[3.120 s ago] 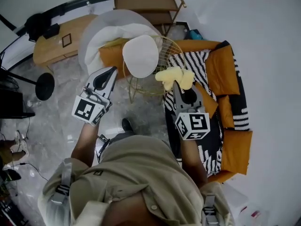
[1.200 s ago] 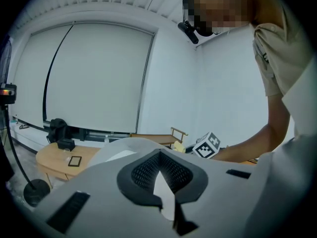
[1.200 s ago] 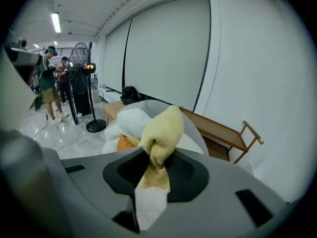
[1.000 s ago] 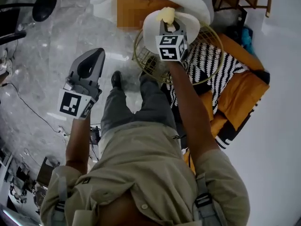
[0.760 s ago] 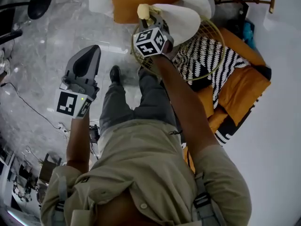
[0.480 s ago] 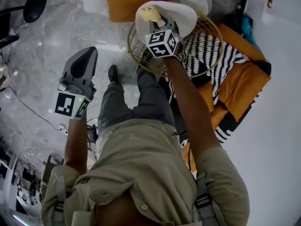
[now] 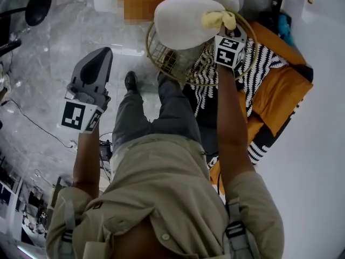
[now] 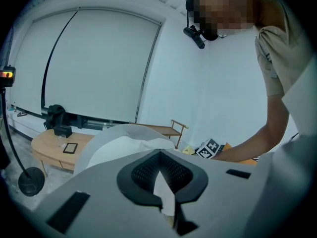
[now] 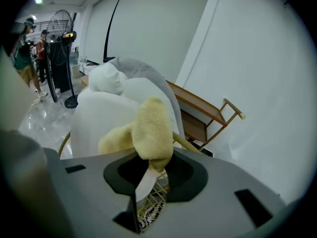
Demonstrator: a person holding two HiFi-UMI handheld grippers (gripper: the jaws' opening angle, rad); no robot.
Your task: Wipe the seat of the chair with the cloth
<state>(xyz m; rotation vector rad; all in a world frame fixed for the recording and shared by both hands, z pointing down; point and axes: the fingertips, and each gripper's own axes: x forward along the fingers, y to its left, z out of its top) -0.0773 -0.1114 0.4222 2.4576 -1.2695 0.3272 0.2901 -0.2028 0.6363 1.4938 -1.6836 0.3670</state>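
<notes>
wire chair (image 7: 168, 65) on marble floor (image 7: 51, 53)

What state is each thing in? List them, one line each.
Right gripper: shut on the yellow cloth.
Left gripper: shut, empty, held over the floor.
Yellow cloth: bunched, at the seat cushion's edge.
Seat cushion: lying in the wire chair.

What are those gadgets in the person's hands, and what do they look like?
Each is a grey plastic, hand-held tool. The left gripper and the right gripper both taper to a point, with a black-lined teardrop opening near the tip. At the hand end, each carries a white cube printed with black square markers. The person wears a khaki short-sleeved shirt with grey shoulder straps.
</notes>
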